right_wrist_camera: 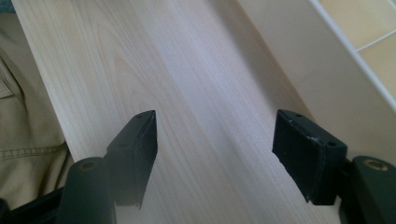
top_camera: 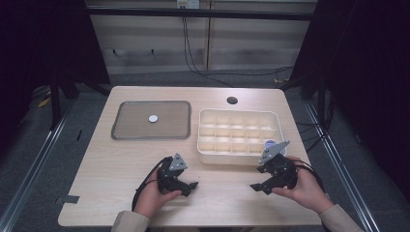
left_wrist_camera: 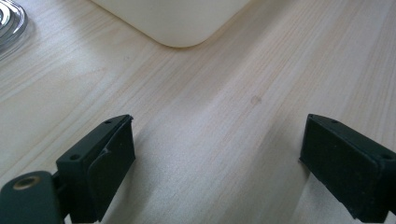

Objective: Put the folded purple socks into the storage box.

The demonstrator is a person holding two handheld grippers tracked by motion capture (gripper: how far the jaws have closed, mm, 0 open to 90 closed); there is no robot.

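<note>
The left gripper (top_camera: 189,189) has its fingers (left_wrist_camera: 100,161) spread wide with nothing between them, only bare pale wood of the bench (top_camera: 121,164) showing in the gap; in the left gripper view the rounded corner of the cream compartment box (left_wrist_camera: 180,21) lies ahead of them, apart from both pads, and a curved metal rim of the tray (left_wrist_camera: 9,23) sits at the far left edge. The right gripper (top_camera: 258,187) also holds its fingers (right_wrist_camera: 306,151) wide and empty over bare wood, with the box's outer wall (right_wrist_camera: 299,60) running just beside the right-hand finger and a beige sleeve (right_wrist_camera: 23,126) off the bench edge on the other side. From the high view the two grippers rest low near the front of the bench, well apart, each held in one hand, their fingers pointing inward toward each other. The right gripper sits just in front of the box's near right corner, where a small bluish item (top_camera: 270,143) lies in the near right compartment, partly hidden by the gripper's grey plate. The box (top_camera: 208,145) stands right of centre; left of it, near but apart, lies the flat grey tray (top_camera: 130,128) with a small round white disc (top_camera: 153,118) near its middle. A round hole (top_camera: 232,100) pierces the bench behind the box.
</note>
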